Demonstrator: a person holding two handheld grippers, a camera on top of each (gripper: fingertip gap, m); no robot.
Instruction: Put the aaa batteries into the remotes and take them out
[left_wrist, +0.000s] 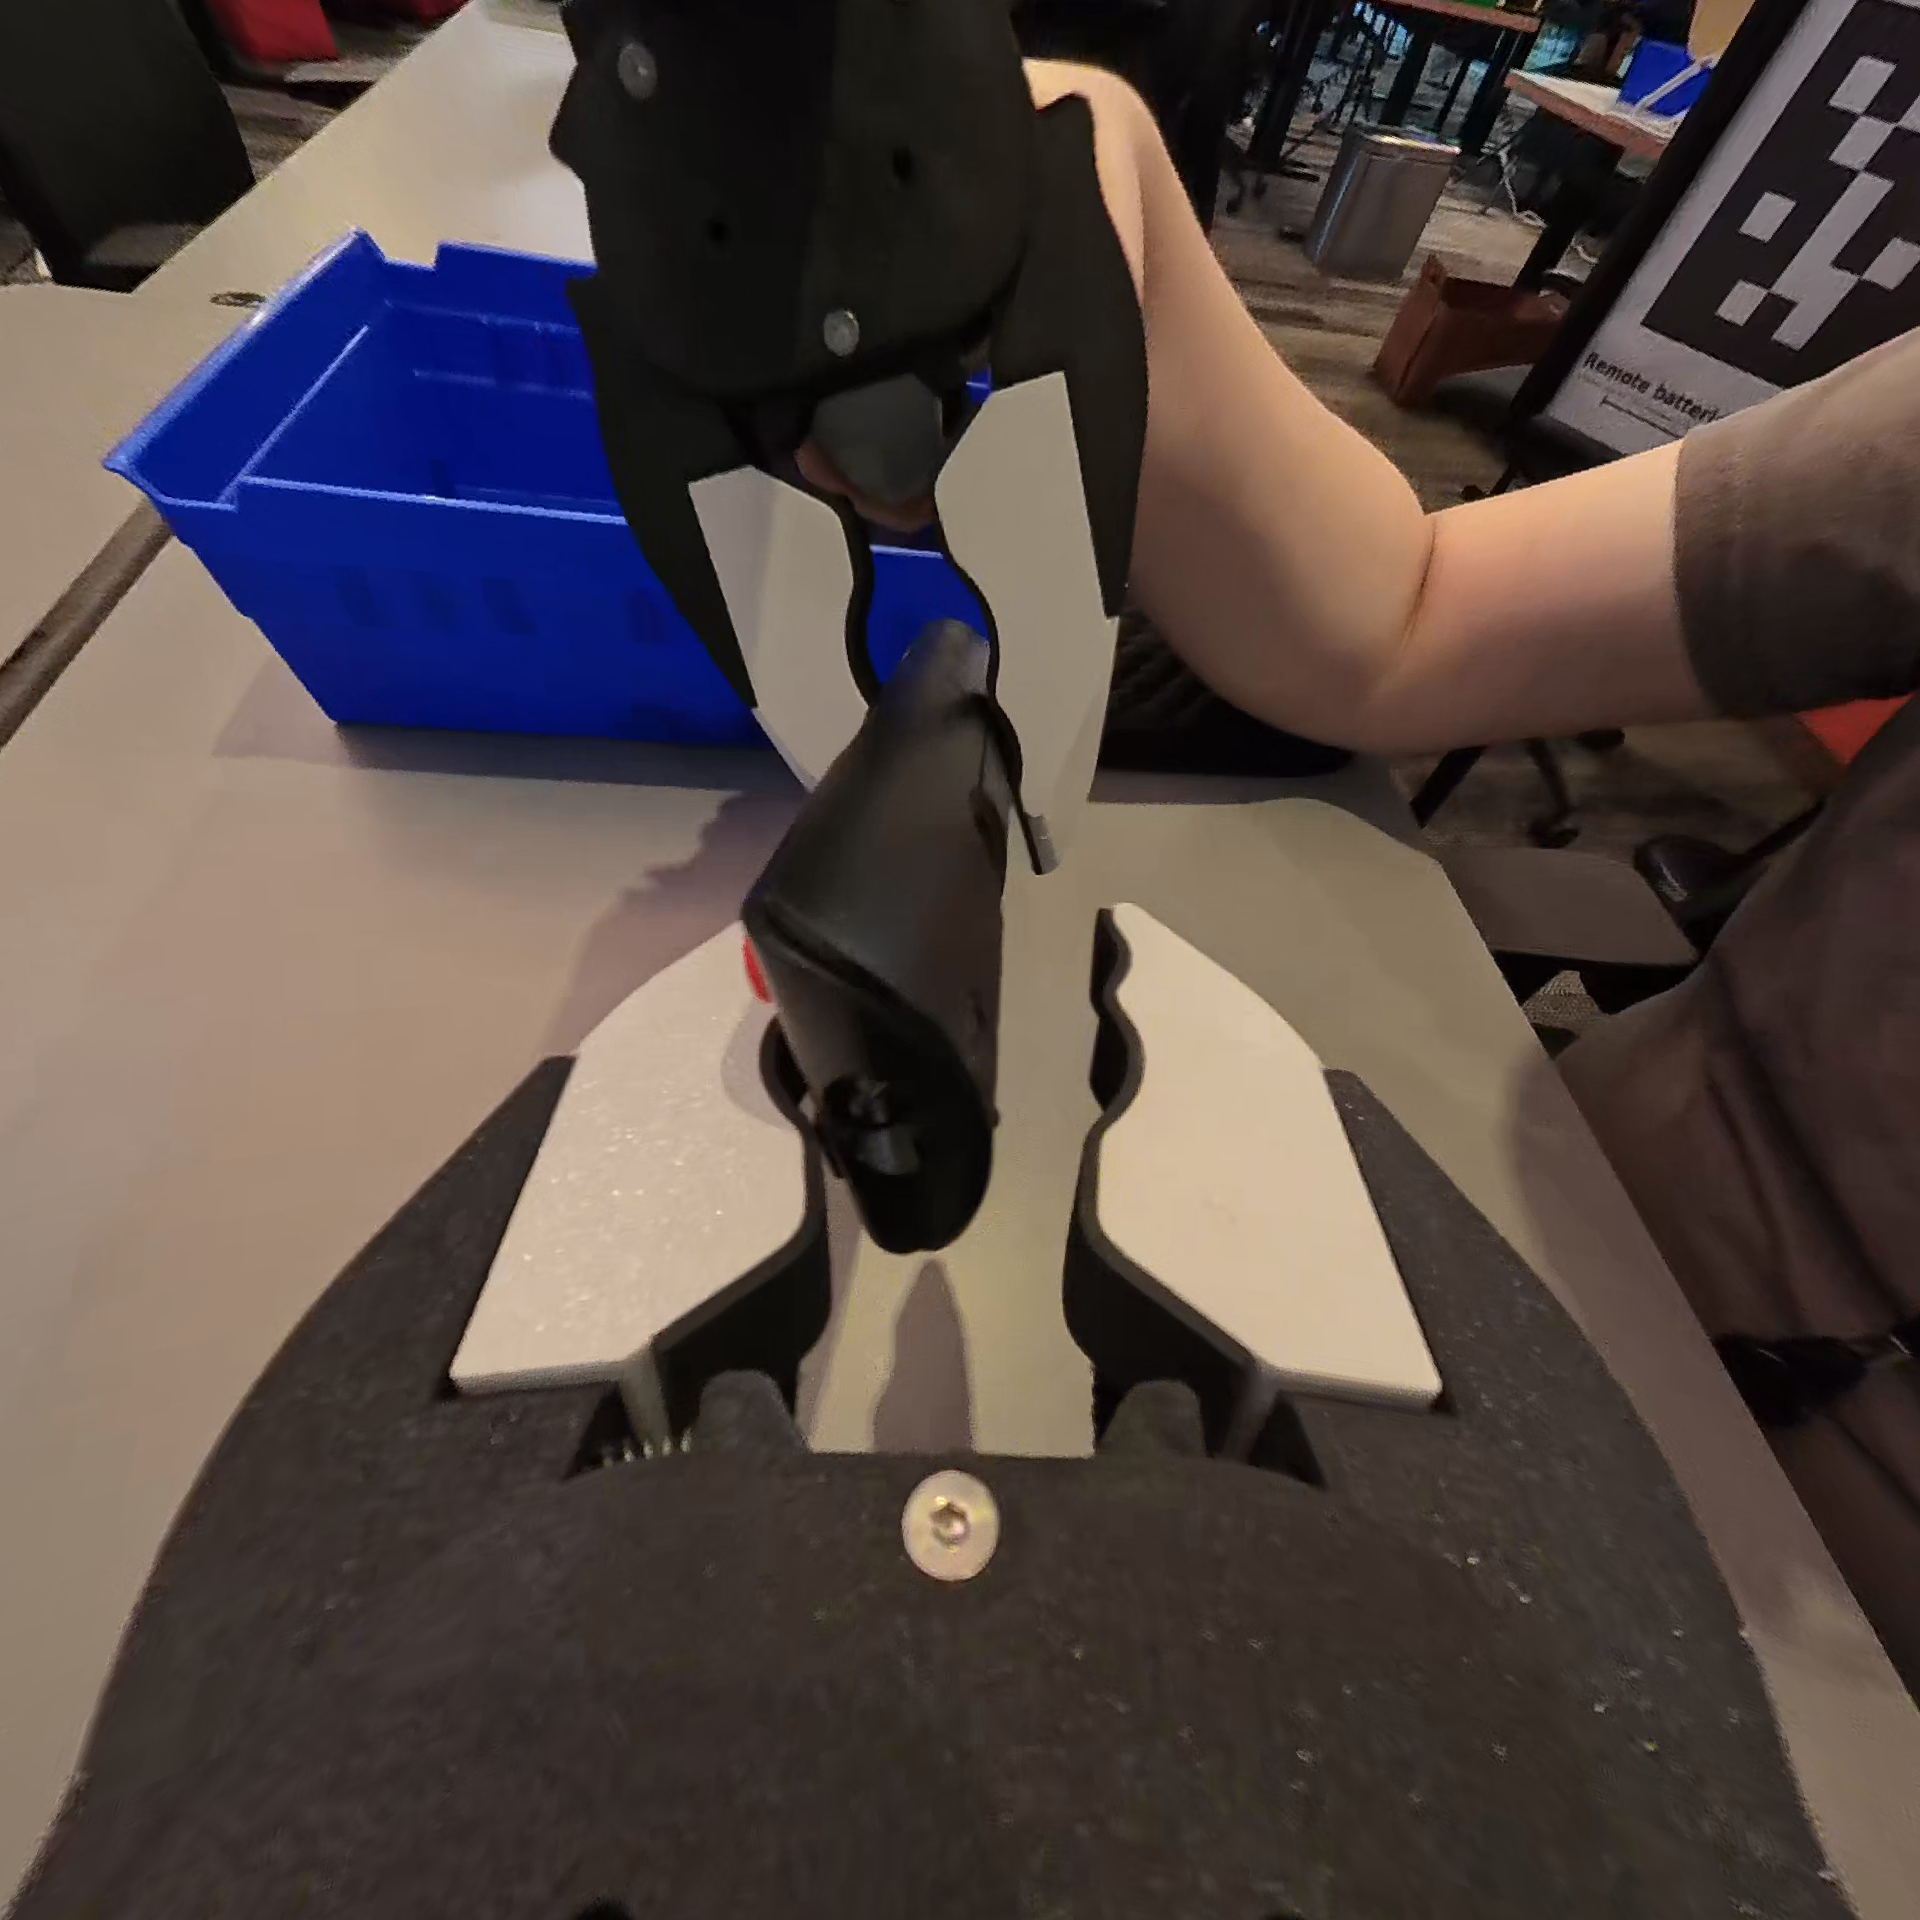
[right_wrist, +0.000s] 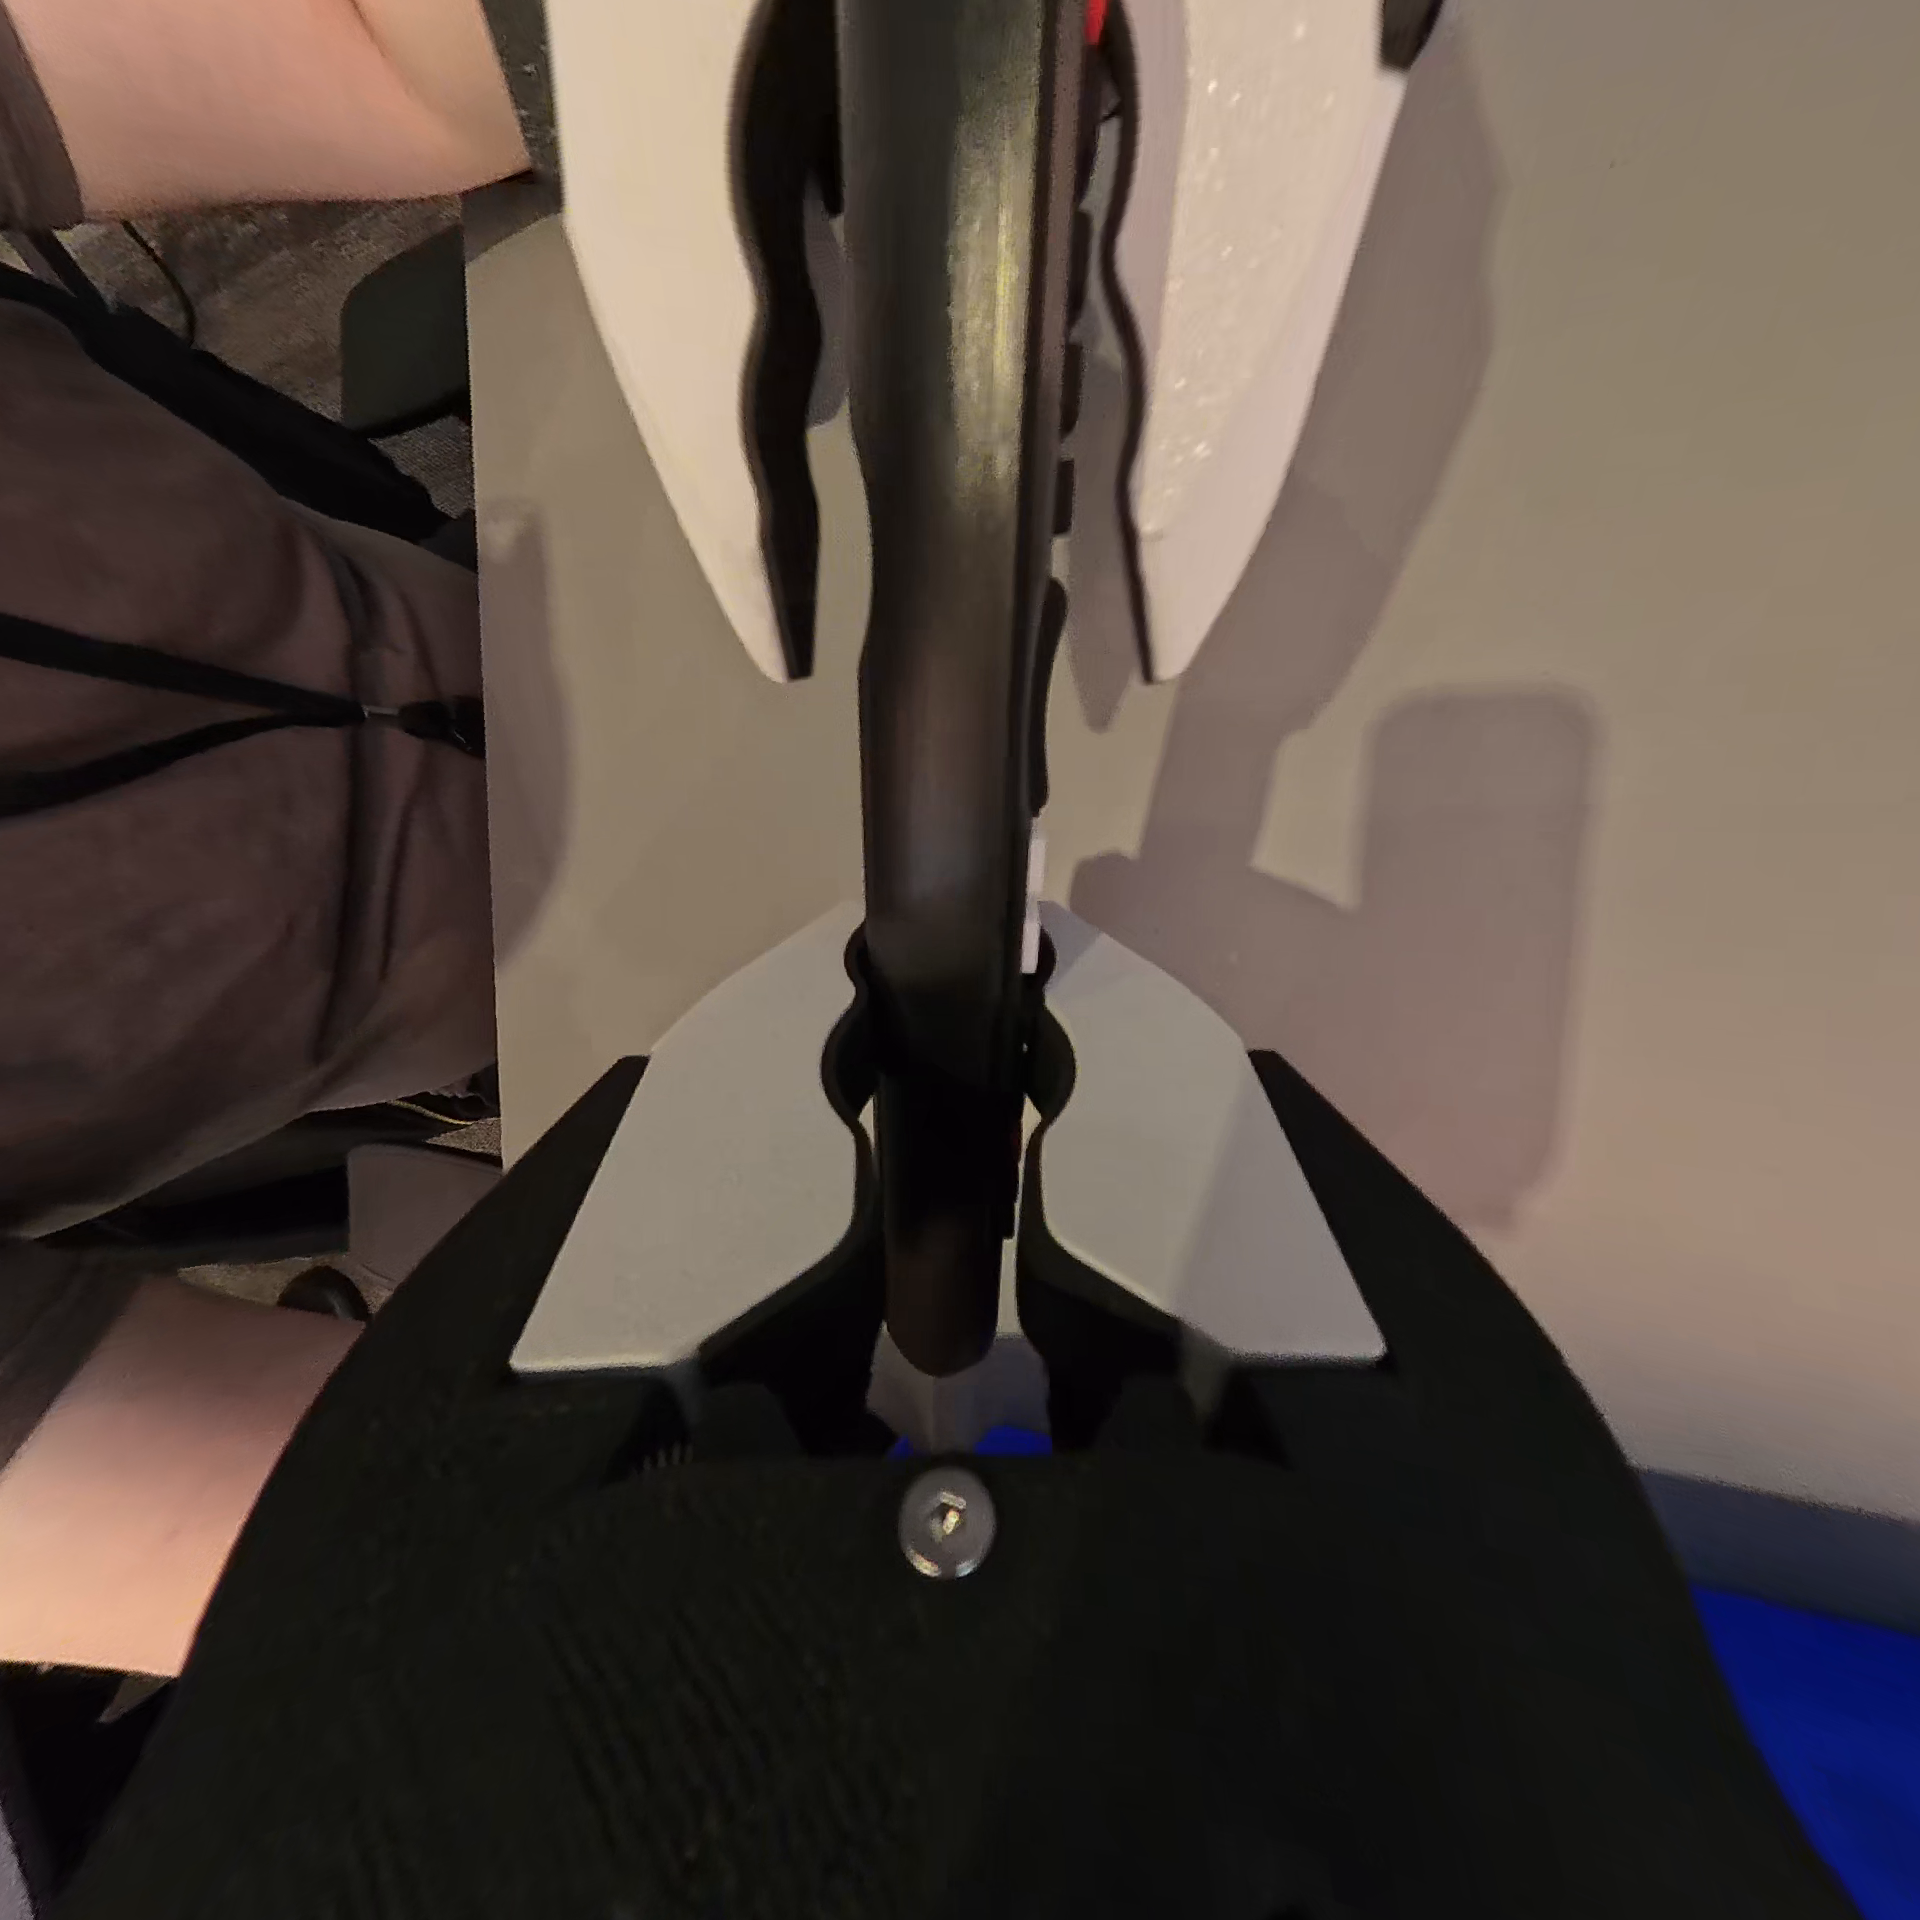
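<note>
The right gripper (right_wrist: 951, 1049) pinches the remote (left_wrist: 894, 997) at its far end; its long axis runs between the left gripper's (left_wrist: 945, 1029) spread fingers (left_wrist: 1195, 1143), above the table (left_wrist: 312, 987).

We take this for an office-style lab or workroom: grey tables (left_wrist: 312, 935), a blue plastic bin (left_wrist: 416, 582), a printed marker board (left_wrist: 1787, 208), carpeted floor, a metal waste bin (left_wrist: 1377, 197) and, probably, further desks behind.
</note>
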